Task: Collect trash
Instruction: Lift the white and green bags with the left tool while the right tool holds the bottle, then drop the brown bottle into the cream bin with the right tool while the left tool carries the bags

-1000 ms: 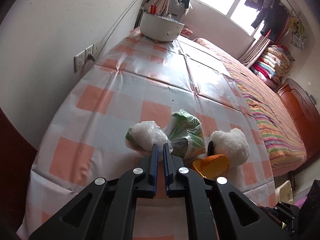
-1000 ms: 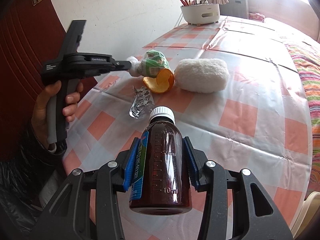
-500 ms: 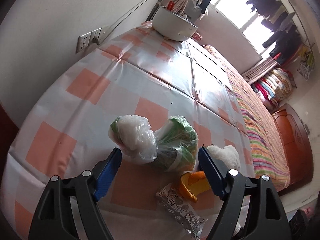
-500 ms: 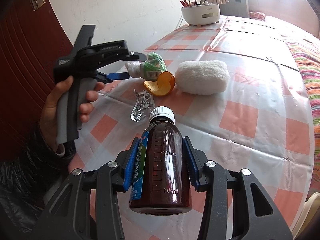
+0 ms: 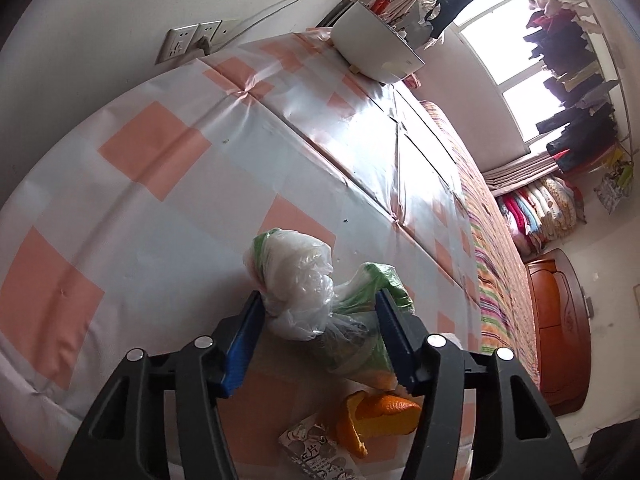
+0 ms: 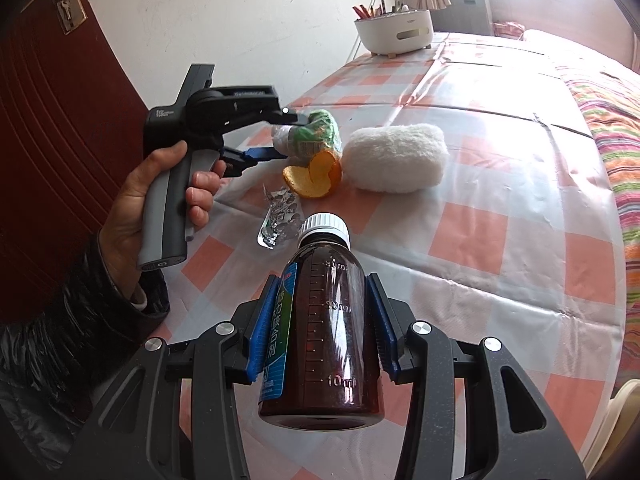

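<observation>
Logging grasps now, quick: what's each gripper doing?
Left gripper: open, fingers either side of the plastic bag.
Right gripper: closed, holding the brown bottle.

Home bedroom: striped bed point(image 5: 496, 280), folded quilts point(image 5: 540, 208), hanging laundry point(image 5: 568, 48).

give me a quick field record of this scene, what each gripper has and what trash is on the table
left gripper: open, fingers either side of the crumpled clear-and-green plastic bag bundle
right gripper: shut on the brown plastic medicine bottle with white cap
on the table: curled orange peel, crinkled silver foil wrapper, fluffy white cloth pad
surface: orange-and-white checked tablecloth
far end: white oval holder with pens
</observation>
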`<state>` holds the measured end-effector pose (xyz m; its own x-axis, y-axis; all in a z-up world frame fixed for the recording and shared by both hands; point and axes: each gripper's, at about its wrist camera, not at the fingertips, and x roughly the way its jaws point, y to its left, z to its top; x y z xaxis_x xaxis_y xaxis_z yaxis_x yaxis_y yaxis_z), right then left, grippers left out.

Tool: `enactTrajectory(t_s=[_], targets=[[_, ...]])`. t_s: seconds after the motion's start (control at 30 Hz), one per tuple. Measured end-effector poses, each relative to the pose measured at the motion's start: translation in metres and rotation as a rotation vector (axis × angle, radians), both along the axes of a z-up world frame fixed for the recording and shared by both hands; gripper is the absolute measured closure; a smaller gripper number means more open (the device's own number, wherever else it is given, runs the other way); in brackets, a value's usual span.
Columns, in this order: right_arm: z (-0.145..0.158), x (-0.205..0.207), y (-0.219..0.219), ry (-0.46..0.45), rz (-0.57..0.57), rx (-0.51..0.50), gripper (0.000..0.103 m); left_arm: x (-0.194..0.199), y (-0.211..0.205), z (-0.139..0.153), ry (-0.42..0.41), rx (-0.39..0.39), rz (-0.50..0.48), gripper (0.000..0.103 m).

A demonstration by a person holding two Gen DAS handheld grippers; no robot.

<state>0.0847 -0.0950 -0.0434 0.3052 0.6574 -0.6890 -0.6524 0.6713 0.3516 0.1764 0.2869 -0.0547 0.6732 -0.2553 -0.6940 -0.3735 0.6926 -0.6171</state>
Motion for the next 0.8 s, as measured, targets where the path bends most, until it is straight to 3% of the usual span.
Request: enactTrajectory(t_s=[0.1,0.13,0.53,0.8], targets=[[0.003,-0.002,-0.008,-0.009,-0.02,0.011,0.06,-0.004,0.001,0.004,-0.014,0.004,0.018,0.063],[0.005,-0.002,-0.011,-0.014,-0.029,0.016,0.06,-0.007,0.001,0.007,-0.021,0.014,0.025,0.075],[0.013,-0.009,-0.043,-0.048,-0.113,0.04,0.061,-0.034,-0.035,0.051,-0.16,0.116,-0.039,0.075],[0.013,-0.012,-0.066,-0.061,-0.174,0.041,0.061,-0.048,-0.078,0.068,-0.214,0.103,-0.14,0.075]])
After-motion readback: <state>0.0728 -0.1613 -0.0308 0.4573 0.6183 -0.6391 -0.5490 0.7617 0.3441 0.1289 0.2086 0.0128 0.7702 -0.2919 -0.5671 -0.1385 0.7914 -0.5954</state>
